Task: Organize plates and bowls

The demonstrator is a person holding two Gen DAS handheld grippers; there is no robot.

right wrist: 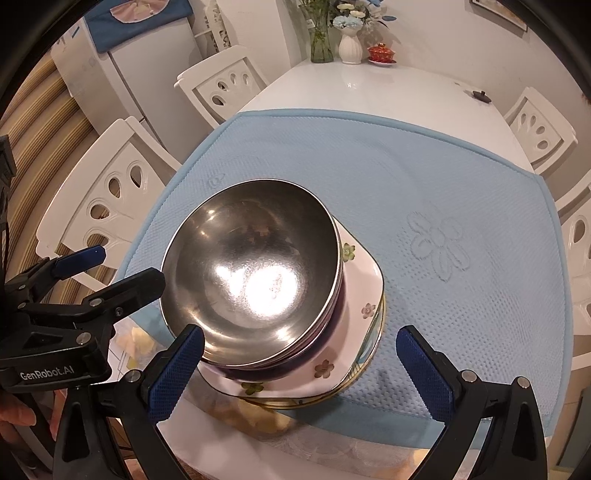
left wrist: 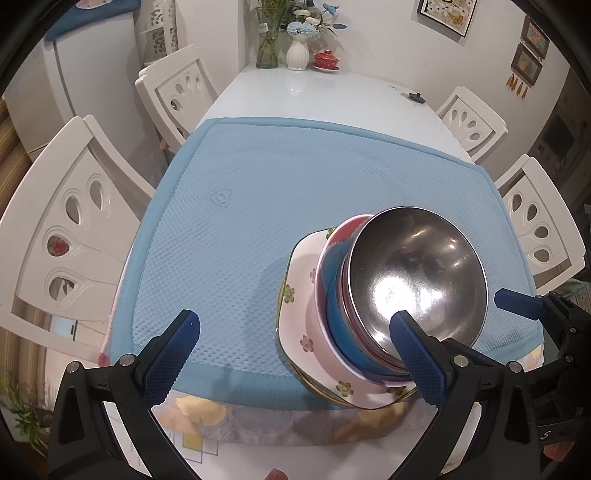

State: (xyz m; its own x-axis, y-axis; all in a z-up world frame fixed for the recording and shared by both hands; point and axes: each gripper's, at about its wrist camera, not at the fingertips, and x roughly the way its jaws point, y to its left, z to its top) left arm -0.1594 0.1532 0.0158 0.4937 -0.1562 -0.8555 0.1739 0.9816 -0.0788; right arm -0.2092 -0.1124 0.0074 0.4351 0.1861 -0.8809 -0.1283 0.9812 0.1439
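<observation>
While both grippers hover: nothing is gripped.
Left wrist view: left gripper [left wrist: 295, 343] jaws spread; shiny steel bowl [left wrist: 415, 278] tops stacked bowls on a floral square plate [left wrist: 308, 310], just ahead of the right-hand jaw, on the blue textured mat [left wrist: 236, 221].
Right wrist view: right gripper [right wrist: 301, 369] jaws spread; steel bowl [right wrist: 251, 277] just ahead of the left-hand jaw; left gripper [right wrist: 122, 269] beside it.

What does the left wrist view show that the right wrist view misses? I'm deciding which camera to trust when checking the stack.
Only the left wrist view shows the red and blue bowls nested under the shiny steel bowl, and framed pictures on the wall.

Only the right wrist view shows the embossed flower in the light blue textured mat and the left gripper from outside.

Both show the steel bowl topping the stack on the floral square plate, both grippers open, and the white vase at the far end.
</observation>
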